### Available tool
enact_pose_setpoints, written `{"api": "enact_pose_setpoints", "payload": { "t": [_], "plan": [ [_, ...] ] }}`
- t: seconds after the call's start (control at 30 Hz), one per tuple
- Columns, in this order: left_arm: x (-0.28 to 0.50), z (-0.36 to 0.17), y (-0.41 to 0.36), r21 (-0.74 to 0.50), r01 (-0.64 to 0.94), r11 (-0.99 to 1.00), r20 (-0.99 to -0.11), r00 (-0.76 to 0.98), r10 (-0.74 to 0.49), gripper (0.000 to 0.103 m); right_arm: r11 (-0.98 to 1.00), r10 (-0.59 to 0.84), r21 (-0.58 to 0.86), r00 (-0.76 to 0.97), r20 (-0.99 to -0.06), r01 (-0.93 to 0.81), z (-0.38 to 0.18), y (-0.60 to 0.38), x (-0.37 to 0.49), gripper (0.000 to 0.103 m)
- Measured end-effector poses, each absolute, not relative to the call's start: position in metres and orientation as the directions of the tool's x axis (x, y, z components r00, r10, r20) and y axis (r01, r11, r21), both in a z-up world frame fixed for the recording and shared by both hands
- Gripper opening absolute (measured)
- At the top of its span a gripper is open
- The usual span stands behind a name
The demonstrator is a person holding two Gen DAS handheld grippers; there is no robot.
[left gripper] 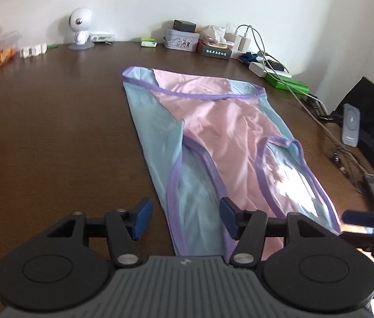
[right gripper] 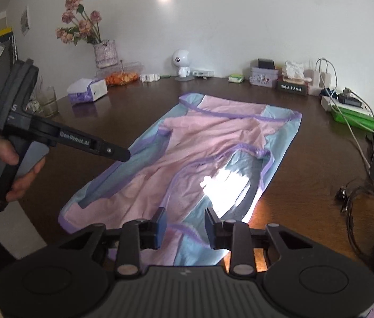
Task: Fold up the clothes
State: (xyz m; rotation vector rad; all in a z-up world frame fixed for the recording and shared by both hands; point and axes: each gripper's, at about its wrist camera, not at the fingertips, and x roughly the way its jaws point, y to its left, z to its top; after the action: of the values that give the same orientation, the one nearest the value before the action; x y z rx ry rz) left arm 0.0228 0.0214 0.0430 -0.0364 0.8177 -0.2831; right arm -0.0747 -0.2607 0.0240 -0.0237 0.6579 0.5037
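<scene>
Garment: a thin pink and light-blue sleeveless top with purple trim [left gripper: 229,137] lies spread flat in the middle of the table, its near hem toward the grippers and its far edge toward the wall; a bright patch of sunlight falls on its right side [right gripper: 226,182].
Table: a dark brown wooden table [left gripper: 54,132] carries the top, with bare wood on both sides of the cloth.
Left gripper: the black left gripper with blue pads [left gripper: 184,218] hangs just over the near left corner of the top, jaws parted wide, cloth showing in the gap but neither pad pressing on it; released.
Right gripper: the black right gripper [right gripper: 185,226] hovers over the near hem, jaws apart by a narrower gap, no cloth pinched; released.
Hand: a person's left hand [right gripper: 9,169] grips the handle of the left tool at the table's left edge.
Back edge: a small white round-headed figurine [right gripper: 181,63], a lilac printed tin [left gripper: 183,41] and a vase of pink flowers [right gripper: 104,51] stand along the wall.
Right edge: white chargers with grey cables [left gripper: 247,39] and a flat green box [left gripper: 287,82] lie well apart from the top.
</scene>
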Motion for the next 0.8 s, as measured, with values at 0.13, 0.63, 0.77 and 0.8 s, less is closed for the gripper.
{"api": "enact_pose_setpoints", "payload": {
  "t": [0.13,0.63,0.77,0.8],
  "plan": [
    [0.044,0.034,0.009,-0.107,0.25,0.962,-0.734,0.633,-0.246,0.059,0.872,0.455,0.151,0.657,-0.601,-0.466,0.017,-0.257,-0.056,0.03],
    [0.034,0.051,0.043,-0.156,0.191,0.969,-0.717,0.653,-0.244,0.017,0.838,0.478,0.126,0.604,-0.637,-0.531,0.028,-0.284,-0.073,0.02],
    [0.045,0.058,0.019,-0.076,0.249,0.966,-0.685,0.69,-0.232,0.053,0.887,0.433,0.13,0.701,-0.567,-0.442,0.045,-0.295,-0.027,0.033],
    [0.049,0.053,0.011,-0.044,0.265,0.963,-0.698,0.681,-0.22,0.053,0.908,0.383,0.09,0.724,-0.574,-0.409,0.044,-0.289,-0.013,0.033]
  ]
}}
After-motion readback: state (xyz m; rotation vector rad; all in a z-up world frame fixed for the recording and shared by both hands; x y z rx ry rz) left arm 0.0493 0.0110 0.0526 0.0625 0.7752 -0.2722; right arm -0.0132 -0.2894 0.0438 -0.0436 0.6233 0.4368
